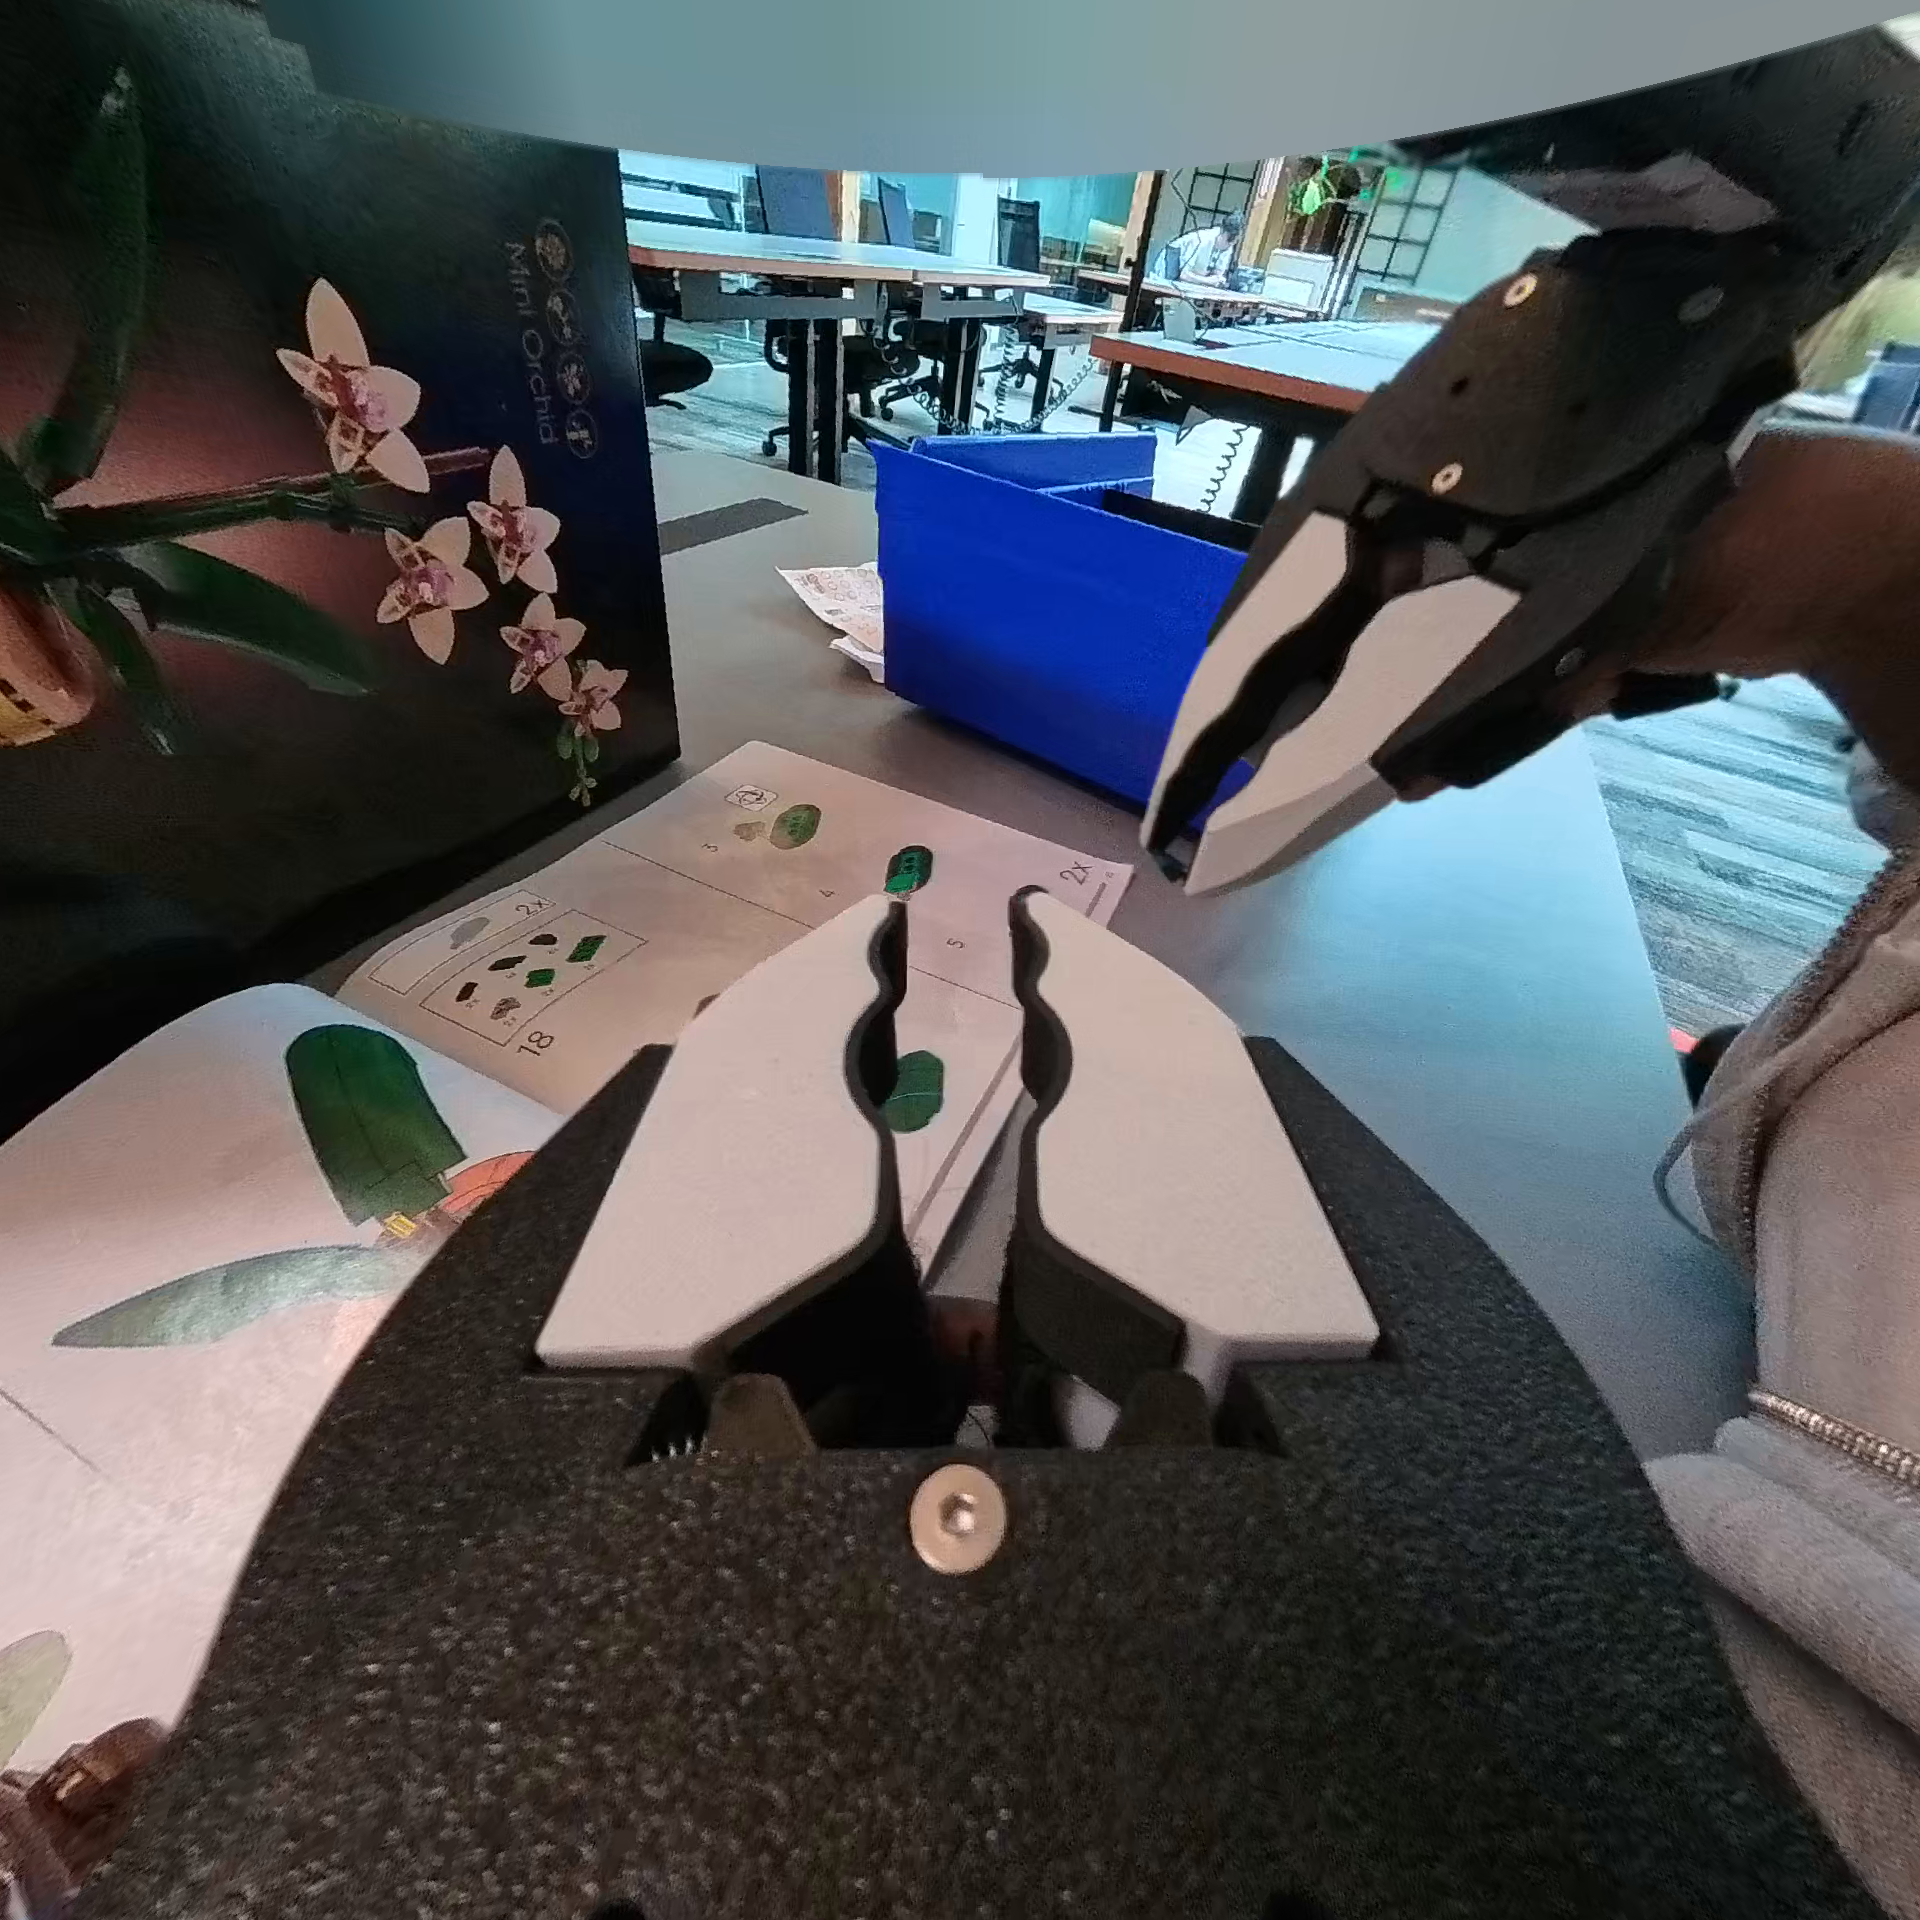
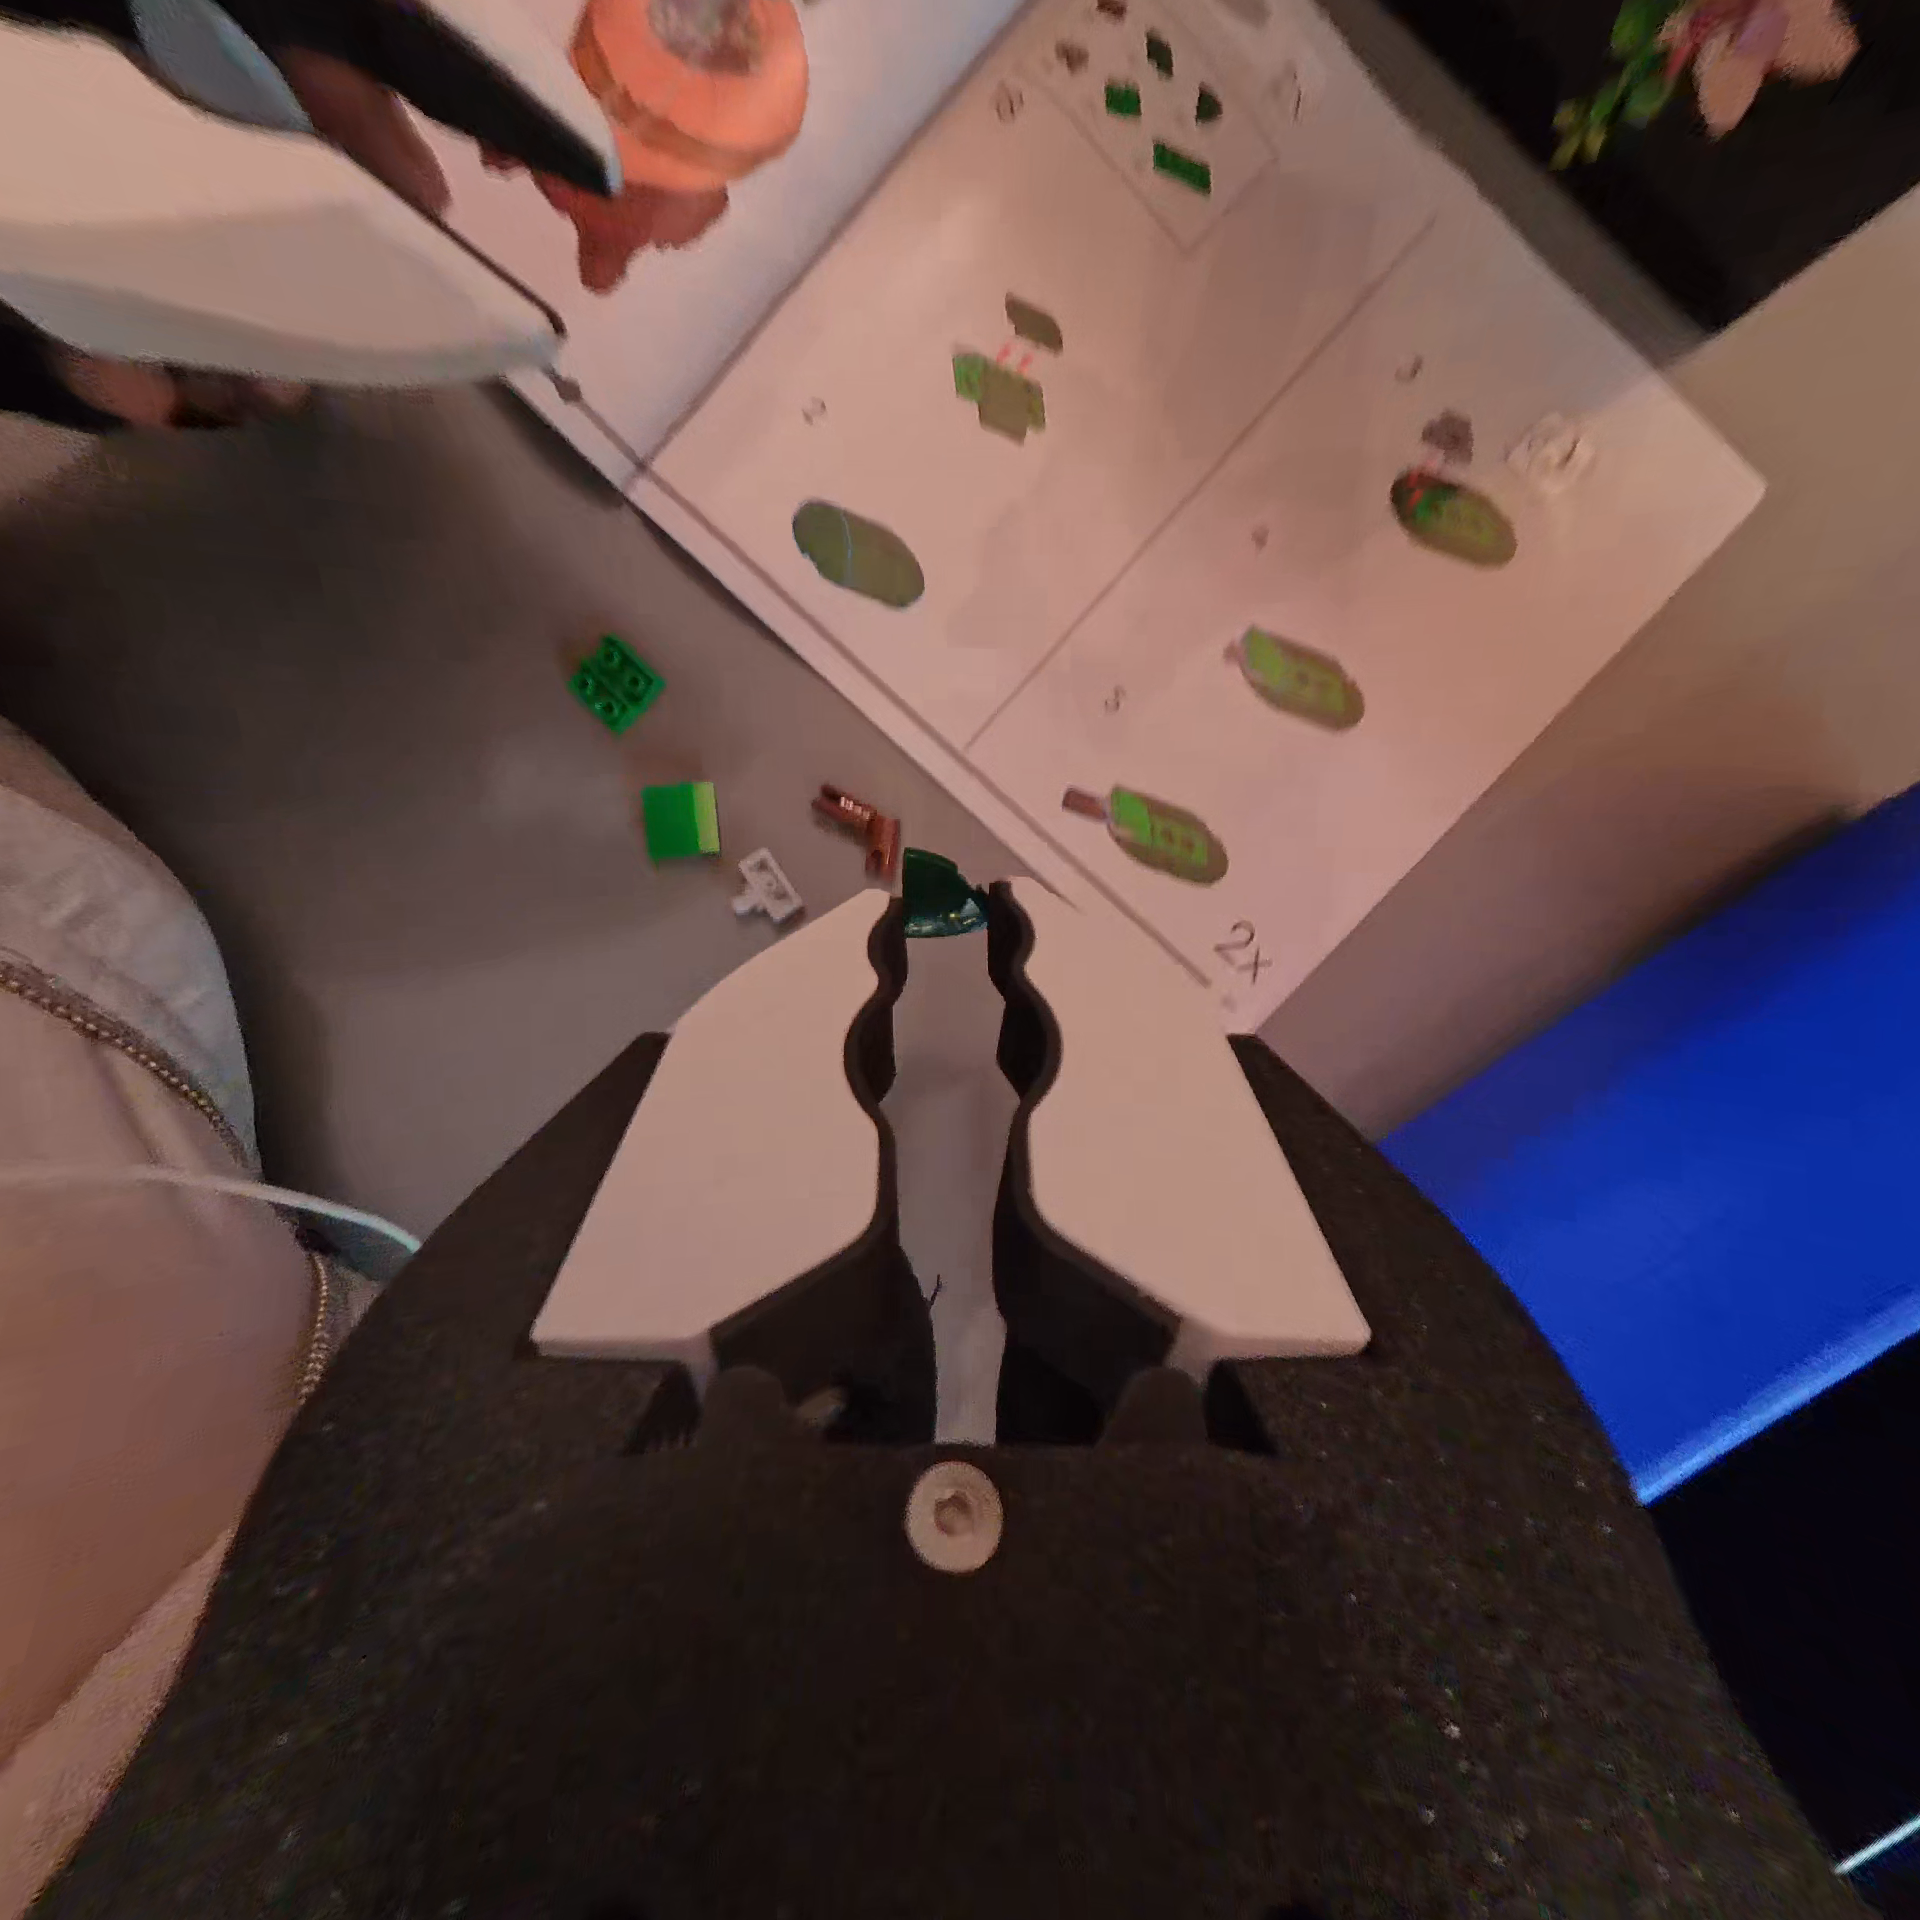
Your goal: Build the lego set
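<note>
My right gripper (image 2: 942, 902) is shut on a small dark green leaf piece (image 2: 940, 899) at its fingertips, above the table beside the open instruction booklet (image 2: 1143, 468). It also shows in the left wrist view (image 1: 1179, 868), raised at the upper right and pointing down. My left gripper (image 1: 958, 906) is open and empty above the booklet (image 1: 665, 904); it shows at the top left of the right wrist view (image 2: 582, 260). Loose on the grey table lie a green square plate (image 2: 615, 683), a green slope brick (image 2: 681, 821), a small light grey piece (image 2: 767, 883) and brown pieces (image 2: 857, 821).
The set's dark box (image 1: 364, 468) with an orchid picture stands at the left behind the booklet. A blue bin (image 1: 1039, 623) stands at the back, with crumpled paper (image 1: 847, 603) beside it. A person's grey zipped sleeve (image 1: 1818, 1247) is at the right. Office desks stand behind.
</note>
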Demonstrator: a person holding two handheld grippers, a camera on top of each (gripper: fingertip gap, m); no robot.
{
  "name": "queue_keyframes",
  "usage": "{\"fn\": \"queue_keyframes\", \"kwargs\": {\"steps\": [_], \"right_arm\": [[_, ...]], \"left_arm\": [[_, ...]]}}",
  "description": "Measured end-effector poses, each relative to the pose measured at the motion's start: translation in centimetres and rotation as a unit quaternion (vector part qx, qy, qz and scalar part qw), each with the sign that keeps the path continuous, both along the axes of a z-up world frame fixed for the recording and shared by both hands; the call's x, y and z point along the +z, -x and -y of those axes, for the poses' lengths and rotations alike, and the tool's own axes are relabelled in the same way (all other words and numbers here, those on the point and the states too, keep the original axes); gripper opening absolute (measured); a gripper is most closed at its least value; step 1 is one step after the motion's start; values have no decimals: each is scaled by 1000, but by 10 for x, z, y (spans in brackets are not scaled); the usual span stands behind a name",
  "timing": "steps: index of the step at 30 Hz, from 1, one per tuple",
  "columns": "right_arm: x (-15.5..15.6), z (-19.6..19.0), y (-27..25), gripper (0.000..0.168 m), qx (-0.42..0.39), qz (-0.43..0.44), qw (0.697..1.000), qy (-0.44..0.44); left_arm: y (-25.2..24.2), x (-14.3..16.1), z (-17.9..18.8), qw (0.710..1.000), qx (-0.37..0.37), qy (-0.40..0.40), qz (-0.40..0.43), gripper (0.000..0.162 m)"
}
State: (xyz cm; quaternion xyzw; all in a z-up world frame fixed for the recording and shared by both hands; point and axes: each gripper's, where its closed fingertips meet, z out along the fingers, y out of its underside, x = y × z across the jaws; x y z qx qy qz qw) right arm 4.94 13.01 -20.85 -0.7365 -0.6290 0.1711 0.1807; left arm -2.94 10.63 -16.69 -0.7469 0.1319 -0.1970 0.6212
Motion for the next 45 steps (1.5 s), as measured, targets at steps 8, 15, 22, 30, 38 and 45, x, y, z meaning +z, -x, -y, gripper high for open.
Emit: {"fn": "queue_keyframes", "kwargs": {"steps": [8,15,22,30,38,45], "right_arm": [[-29,2,-24,15,-9,98,995,-14],[-39,2,-29,15,-11,119,993,-12],[-37,-3,-41,15,-24,139,990,-28],[-44,-13,-44,21,-30,153,986,-64],[-30,-17,-42,29,-43,109,991,-71],[-7,4,-32,26,8,2,1000,-23]], "left_arm": [[-4,-1,2,1000,-5,3,-21,18],[-3,-2,2,1000,-3,4,-30,19],[-17,-13,6,998,-42,26,-47,19],[-22,-20,8,995,-56,35,-75,21],[-21,-18,8,996,-55,32,-66,20],[-20,-17,7,996,-51,28,-64,20]]}}
